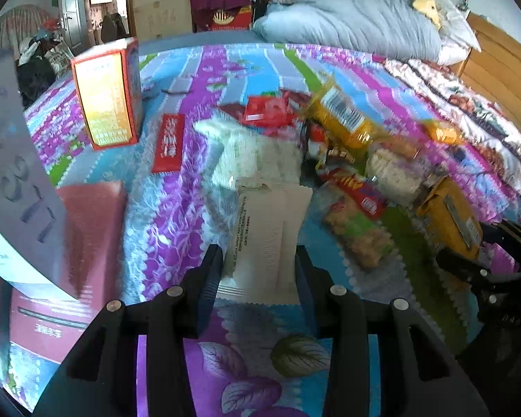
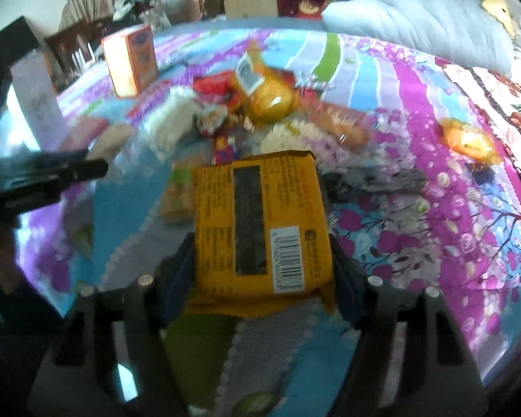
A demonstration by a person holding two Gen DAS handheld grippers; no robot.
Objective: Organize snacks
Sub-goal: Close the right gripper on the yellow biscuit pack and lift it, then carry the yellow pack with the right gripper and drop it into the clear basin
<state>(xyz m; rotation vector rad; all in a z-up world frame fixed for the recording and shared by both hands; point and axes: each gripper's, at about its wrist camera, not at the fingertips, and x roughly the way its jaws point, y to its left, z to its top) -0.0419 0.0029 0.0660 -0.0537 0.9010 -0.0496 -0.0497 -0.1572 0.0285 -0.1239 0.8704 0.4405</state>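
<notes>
— Sorting's underway, I'd say: each hand has 1 snack. The left gripper has its fingers closed on a flat white paper-look snack packet, lifted above the flowered purple-and-blue bedspread. The right gripper has a flat yellow foil packet with a barcode between its fingers; the pads look to be touching both sides, so I judge it gripped, though blur makes me less than sure.

— Where do they go?

— My guess is toward the boxes on the left. Next move calls for carrying each packet clear of the pile without dragging others, then releasing it where its kind belongs.

— How many things?

— 2 grippers, 2 packets in them. 1 upright orange carton stands near the far edge, 1 flat red wrapper lies beside it, and 1 pink box sits near the left hand. The loose snack heap between them holds several more, too blurred to count exactly. 1 orange packet lies well apart.
</notes>
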